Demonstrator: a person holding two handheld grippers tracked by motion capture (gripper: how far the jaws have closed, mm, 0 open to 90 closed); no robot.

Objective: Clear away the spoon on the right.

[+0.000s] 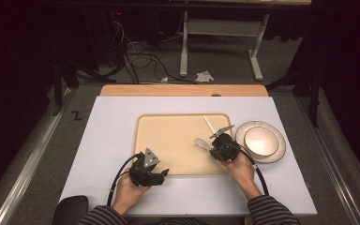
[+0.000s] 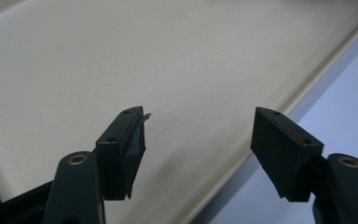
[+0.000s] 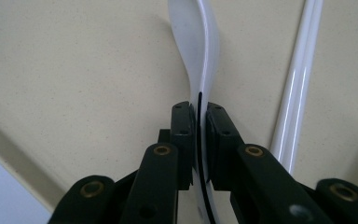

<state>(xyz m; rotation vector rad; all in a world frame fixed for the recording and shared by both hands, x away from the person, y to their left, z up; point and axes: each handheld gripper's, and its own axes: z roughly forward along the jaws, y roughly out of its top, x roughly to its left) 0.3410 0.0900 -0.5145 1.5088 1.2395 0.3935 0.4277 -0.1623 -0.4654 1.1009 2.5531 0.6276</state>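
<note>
Spoon [image 3: 196,56] pinched by handle in right claw [image 3: 199,144], bowl clear for lowering over tray [image 1: 168,140]. Left claw [image 2: 198,140] spread, parked at tray's near edge (idle).

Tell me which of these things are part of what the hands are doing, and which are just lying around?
In use:
- white spoon, clamped in the right gripper
- beige tray under it
- white chopsticks lying on the tray
- left gripper, open over the tray edge

Lying about:
- stacked plate and bowl
- crumpled paper on the floor
- cables
</note>
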